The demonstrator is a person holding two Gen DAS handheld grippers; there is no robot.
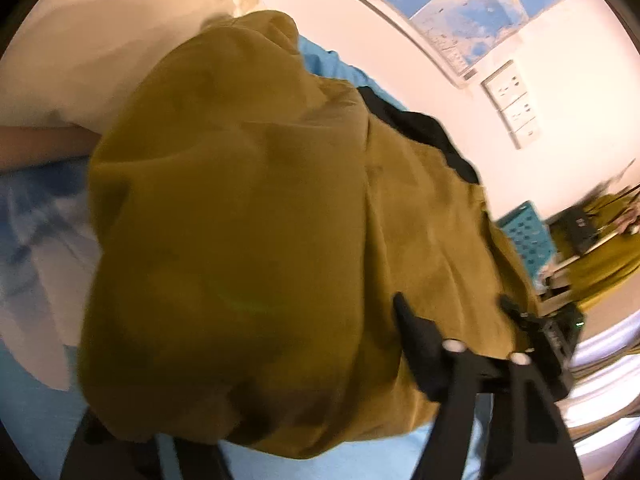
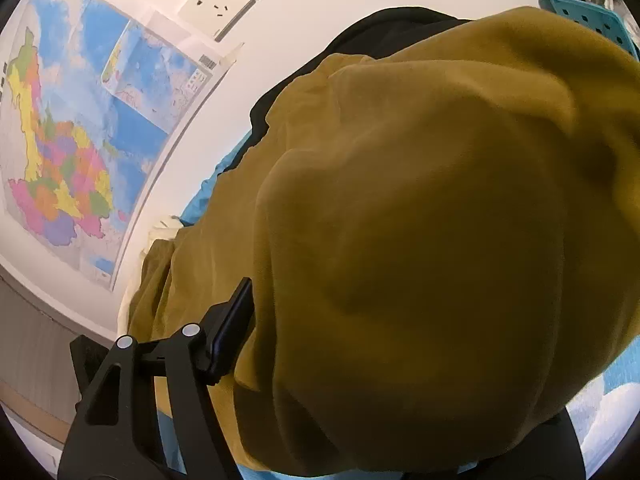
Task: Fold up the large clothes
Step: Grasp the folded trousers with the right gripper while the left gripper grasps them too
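The left gripper [image 1: 452,312] shows two black fingers spread apart, resting against the lower right edge of the mustard-brown garment [image 1: 260,220]; whether the pads press the cloth cannot be told. In the right wrist view, only one finger [image 2: 234,328] of the right gripper is visible, lying along the left edge of a big fold of the same garment [image 2: 420,240]; cloth hides the other finger, so the jaws' state cannot be told.

The garment fills most of both views, bunched up close to the lenses in soft, rounded folds with a few long creases. It lies on a light blue sheet [image 1: 360,456], which shows bare only in narrow strips below and beside the cloth. Little open room is left around either set of fingers.

A black garment [image 1: 420,128] lies just behind the mustard one, against the white wall [image 1: 360,40]. A cream cloth [image 1: 80,60] sits to the far left in the left wrist view. On the wall hang a colourful map [image 2: 80,140] and a row of white sockets [image 1: 512,104]. A teal perforated basket [image 1: 528,236] stands beyond the garment's far edge.
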